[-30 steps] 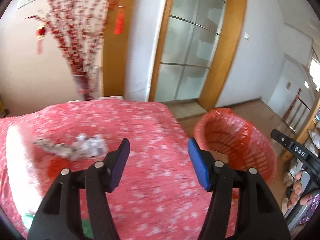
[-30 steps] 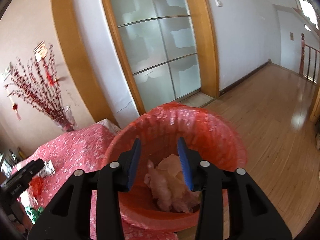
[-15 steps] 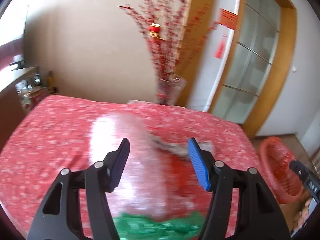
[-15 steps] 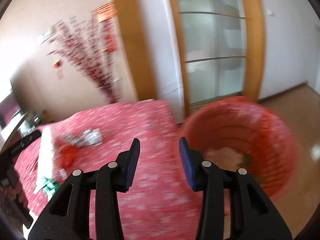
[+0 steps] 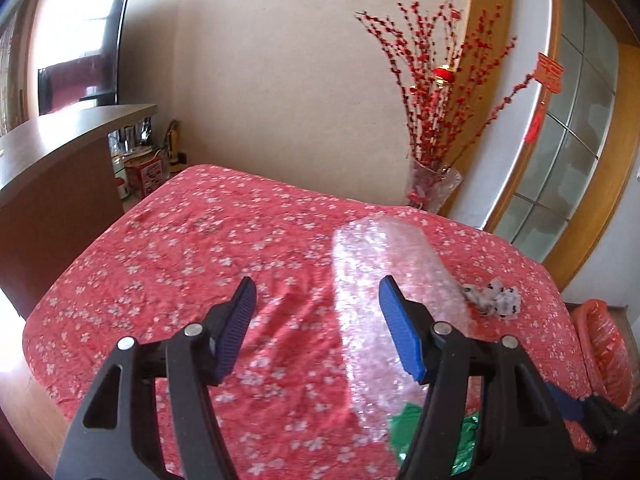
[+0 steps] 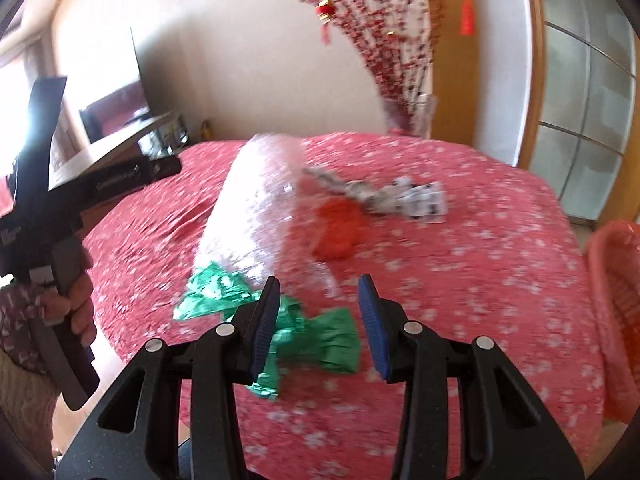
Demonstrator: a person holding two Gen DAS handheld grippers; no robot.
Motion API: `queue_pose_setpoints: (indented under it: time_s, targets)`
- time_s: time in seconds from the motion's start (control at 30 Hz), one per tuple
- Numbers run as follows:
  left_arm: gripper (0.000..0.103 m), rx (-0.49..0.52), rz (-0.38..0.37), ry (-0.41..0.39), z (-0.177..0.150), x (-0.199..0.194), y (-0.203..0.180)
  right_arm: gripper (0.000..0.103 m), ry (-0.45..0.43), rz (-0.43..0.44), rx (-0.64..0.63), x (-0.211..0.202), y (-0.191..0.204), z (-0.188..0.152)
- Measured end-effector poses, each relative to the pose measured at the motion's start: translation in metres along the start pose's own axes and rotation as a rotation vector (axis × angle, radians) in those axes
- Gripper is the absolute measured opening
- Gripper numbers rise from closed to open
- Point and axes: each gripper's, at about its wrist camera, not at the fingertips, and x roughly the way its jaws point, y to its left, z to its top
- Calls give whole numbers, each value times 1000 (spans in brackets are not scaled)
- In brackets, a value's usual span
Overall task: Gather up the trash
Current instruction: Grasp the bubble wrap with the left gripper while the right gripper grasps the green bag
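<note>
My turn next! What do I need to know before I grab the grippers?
Left gripper: open, holding nothing. Right gripper: open, holding nothing, over the green wrapper.
On the table: bubble wrap, green wrapper, red scrap, printed crumpled paper.
Red basket sits off the table's right edge.
Left to do: all four pieces still need binning.

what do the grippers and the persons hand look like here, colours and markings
Both grippers, left gripper and right gripper, have black plastic clamp-style arms with silver rivets and ribbed blue fingertip pads. From the right wrist view, the left hand grips a black handle with faint pale lettering, below a dark patterned sleeve.
</note>
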Motion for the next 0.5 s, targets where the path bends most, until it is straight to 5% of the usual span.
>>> queue_pose_setpoints:
  time_s: [0.5]
  targets:
    - [63, -6, -23, 59, -16, 13, -2, 41, 115, 59, -63, 30, 14, -17]
